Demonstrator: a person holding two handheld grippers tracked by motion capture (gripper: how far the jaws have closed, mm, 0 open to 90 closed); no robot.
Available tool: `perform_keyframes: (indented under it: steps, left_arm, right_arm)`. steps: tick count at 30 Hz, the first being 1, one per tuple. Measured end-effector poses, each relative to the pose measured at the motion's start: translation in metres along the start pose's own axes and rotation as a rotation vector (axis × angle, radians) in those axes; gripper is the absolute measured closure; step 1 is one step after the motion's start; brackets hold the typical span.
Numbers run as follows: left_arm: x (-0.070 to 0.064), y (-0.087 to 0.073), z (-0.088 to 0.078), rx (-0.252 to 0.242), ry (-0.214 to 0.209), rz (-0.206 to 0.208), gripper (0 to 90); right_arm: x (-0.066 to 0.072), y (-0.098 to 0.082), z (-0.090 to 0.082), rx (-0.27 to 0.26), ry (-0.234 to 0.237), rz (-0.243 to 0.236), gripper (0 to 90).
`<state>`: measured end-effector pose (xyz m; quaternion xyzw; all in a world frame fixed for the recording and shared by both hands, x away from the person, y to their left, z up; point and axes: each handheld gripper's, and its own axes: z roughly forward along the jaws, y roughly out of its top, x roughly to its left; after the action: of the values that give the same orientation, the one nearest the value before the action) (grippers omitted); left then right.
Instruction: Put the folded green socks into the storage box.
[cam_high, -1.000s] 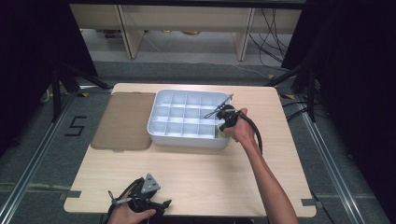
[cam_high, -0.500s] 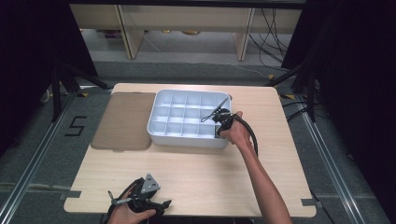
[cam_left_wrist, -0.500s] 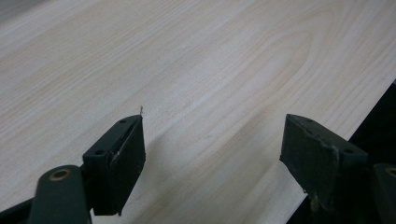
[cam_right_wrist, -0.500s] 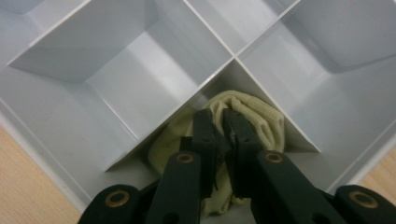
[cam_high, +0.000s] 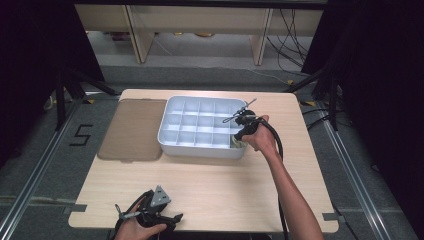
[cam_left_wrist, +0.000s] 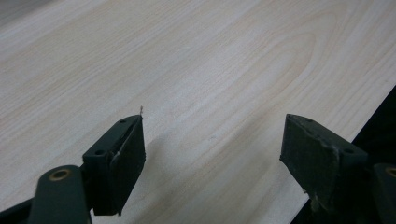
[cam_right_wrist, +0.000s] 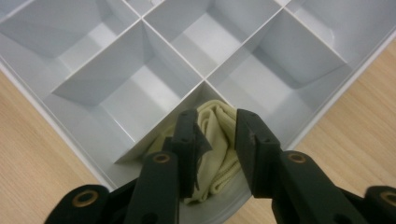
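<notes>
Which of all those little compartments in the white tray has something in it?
The corner compartment of the tray under the right gripper: a folded pale yellow cloth lies in it. The others look empty.

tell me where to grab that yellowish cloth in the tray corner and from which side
Grip the bunched top fold of the cloth, coming straight down from above. It sits crumpled in a corner compartment of the tray, whose walls block any sideways approach, and the raised folds give the right tool something to pinch.

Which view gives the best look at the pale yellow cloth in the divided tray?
The right gripper view: the cloth lies bunched in a corner compartment of the tray, between the right tongs, whose jaws have just been opening. In the high view it is a small pale patch by the hand.
</notes>
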<state>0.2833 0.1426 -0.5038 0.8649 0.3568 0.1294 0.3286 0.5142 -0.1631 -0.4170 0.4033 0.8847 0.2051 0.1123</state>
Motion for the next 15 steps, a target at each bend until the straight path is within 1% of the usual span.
perform_keyframes:
  steps: [1, 2, 3, 4, 5, 6, 8, 9, 10, 13, 14, 15]
  left_arm:
    - [0.000, 0.000, 0.000, -0.001, -0.005, -0.003, 21.1]
    - [0.000, 0.000, 0.000, 0.000, -0.007, -0.003, 21.1]
    - [0.001, 0.000, 0.001, -0.005, -0.010, 0.016, 21.1]
    - [0.001, 0.000, 0.000, -0.004, -0.019, 0.010, 21.1]
    - [0.000, -0.001, 0.001, -0.001, -0.020, -0.020, 21.1]
    - [0.000, -0.001, 0.001, 0.000, -0.015, -0.021, 21.1]
    - [0.000, -0.001, 0.001, 0.000, -0.014, -0.021, 21.1]
    - [0.000, -0.001, 0.001, -0.001, -0.014, -0.022, 21.1]
    - [0.000, -0.001, 0.001, -0.002, -0.012, -0.020, 21.1]
    - [0.000, -0.001, 0.001, -0.002, -0.014, -0.021, 21.1]
    - [-0.001, -0.001, 0.001, -0.001, -0.013, -0.028, 21.1]
    - [-0.001, -0.001, 0.001, -0.002, -0.013, -0.029, 21.1]
  right_arm:
    - [-0.001, -0.001, -0.001, -0.016, 0.005, 0.000, 69.6]
    - [-0.001, -0.001, -0.003, -0.020, 0.012, 0.009, 69.0]
    - [-0.003, -0.002, -0.004, -0.037, 0.006, -0.012, 67.9]
    - [-0.002, -0.002, -0.005, -0.045, 0.006, 0.001, 67.8]
    - [-0.002, -0.002, -0.007, -0.038, 0.009, 0.007, 67.1]
    - [-0.002, -0.002, -0.009, -0.045, 0.010, 0.013, 65.5]
    - [-0.003, -0.003, -0.012, -0.050, 0.003, 0.007, 63.8]
    - [-0.002, -0.003, -0.014, -0.053, 0.006, 0.023, 62.5]
    - [-0.003, -0.003, -0.015, -0.064, 0.012, 0.016, 62.0]
    - [-0.003, -0.004, -0.019, -0.083, 0.020, 0.040, 59.0]
    - [-0.004, -0.005, -0.020, -0.099, 0.009, 0.037, 58.7]
    - [-0.005, -0.005, -0.020, -0.100, 0.017, 0.034, 58.2]
